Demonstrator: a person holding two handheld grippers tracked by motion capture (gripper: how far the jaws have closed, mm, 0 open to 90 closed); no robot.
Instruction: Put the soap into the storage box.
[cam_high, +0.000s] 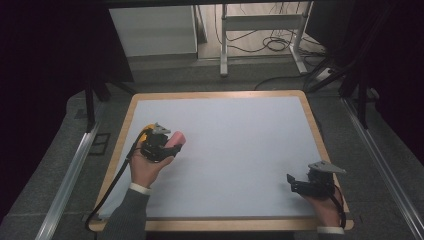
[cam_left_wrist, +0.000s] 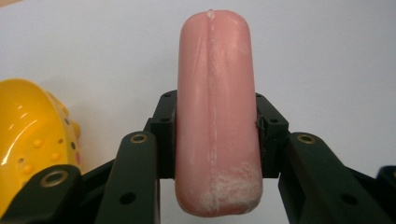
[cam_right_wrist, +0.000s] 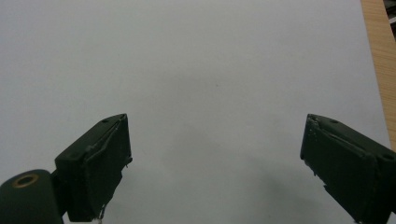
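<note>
Left hand-held gripper (cam_left_wrist: 215, 140): clamped on the pink sausage; both black pads press against its long sides, at about mid-length.
Left hand-held gripper, position: in the high view (cam_high: 170, 145) it sits over the left part of the bench, held in the person's left hand (cam_high: 147, 167), with a black cable trailing back toward the near edge.
Pink sausage (cam_left_wrist: 217, 116): a smooth, rounded pink cylinder with a pale seam along its length and whitish scuffing near its lower end. In the left gripper view it stands lengthwise between the jaws, and its far end projects well past the pad tips. In the high view (cam_high: 176, 138) its free end points toward the centre of the bench.
Yellow object (cam_left_wrist: 28, 140): glossy, rounded, with small raised dots; it lies just beside the left gripper's jaw, at the left edge of the left gripper view. In the high view (cam_high: 148, 131) it shows partly behind the gripper body. Whether it touches the gripper cannot be told.
Right hand-held gripper (cam_right_wrist: 215, 158): jaws spread wide apart, nothing between them.
Right hand-held gripper, position: in the high view (cam_high: 295, 184) it is near the right front corner of the bench, well apart from the sausage, held in the right hand (cam_high: 325, 207).
Bench (cam_high: 240, 150): white sheet on a board with a light wooden rim.
</note>
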